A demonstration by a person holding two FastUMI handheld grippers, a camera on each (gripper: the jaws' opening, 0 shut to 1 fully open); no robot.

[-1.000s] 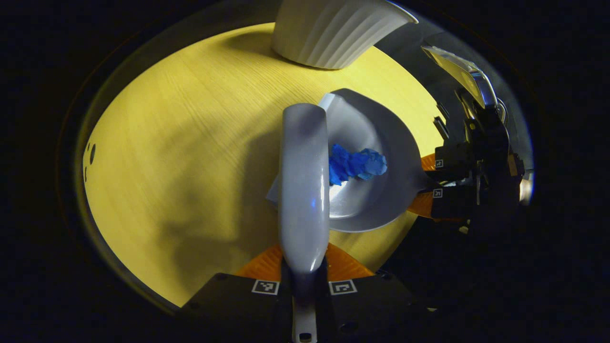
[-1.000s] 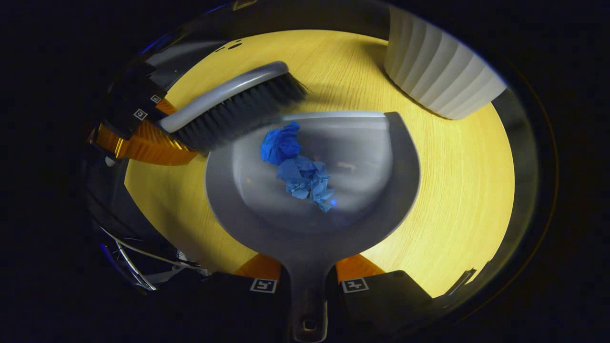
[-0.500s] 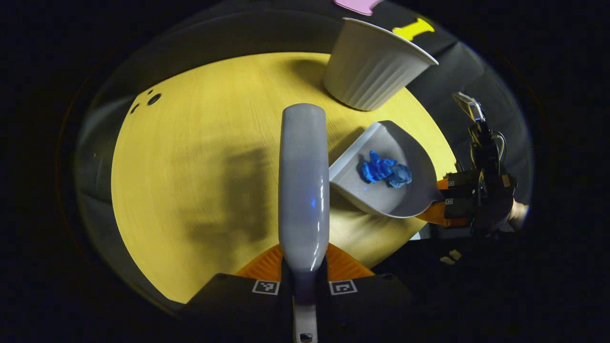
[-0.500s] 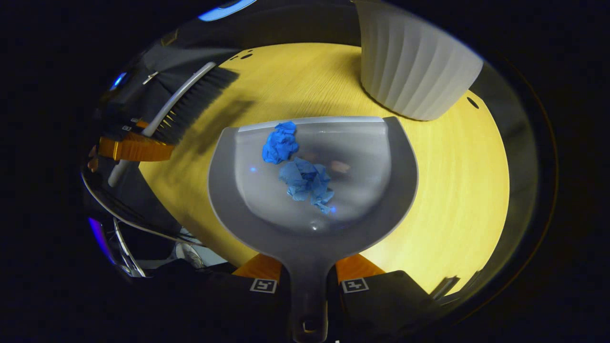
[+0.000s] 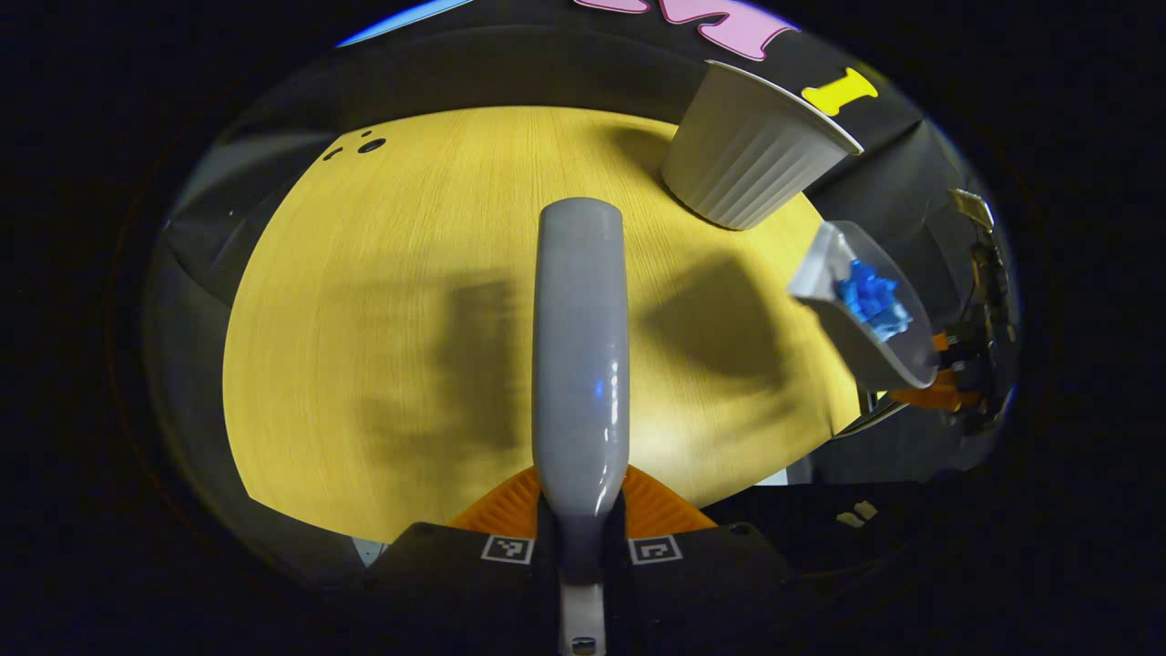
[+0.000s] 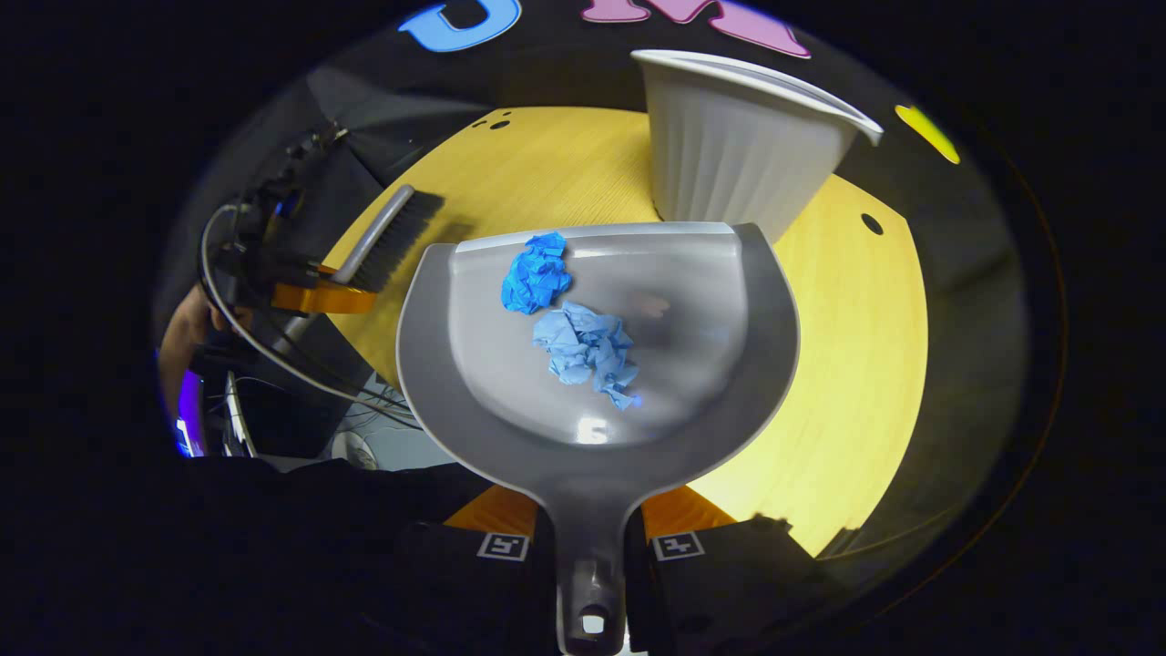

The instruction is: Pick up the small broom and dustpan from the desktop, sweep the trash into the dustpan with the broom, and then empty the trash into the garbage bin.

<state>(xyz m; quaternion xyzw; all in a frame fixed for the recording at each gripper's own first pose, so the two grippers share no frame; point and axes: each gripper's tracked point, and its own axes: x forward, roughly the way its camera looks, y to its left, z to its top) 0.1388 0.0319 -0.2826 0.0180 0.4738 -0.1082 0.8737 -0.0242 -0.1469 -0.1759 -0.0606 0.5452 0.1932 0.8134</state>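
In the right gripper view, my right gripper (image 6: 588, 533) is shut on the handle of the grey dustpan (image 6: 729, 364), which is lifted above the yellow round table (image 6: 856, 364). Two crumpled blue paper wads (image 6: 583, 346) lie in the pan. The white ribbed garbage bin (image 6: 738, 155) stands just beyond the pan's front lip. In the left gripper view, my left gripper (image 5: 580, 510) is shut on the grey small broom (image 5: 580, 346), held over the table (image 5: 364, 319). The raised dustpan (image 5: 861, 333) with blue trash (image 5: 870, 296) hangs at the right, near the bin (image 5: 751, 159).
The broom (image 6: 387, 237) and the left gripper (image 6: 314, 292) show at the left of the right gripper view, with a hand and cables behind. Small dark holes (image 5: 369, 146) mark the table's far side. Black cloth walls surround the table.
The dustpan has risen off the table with the trash in it and moved toward the bin. The broom has drawn back away from the pan.
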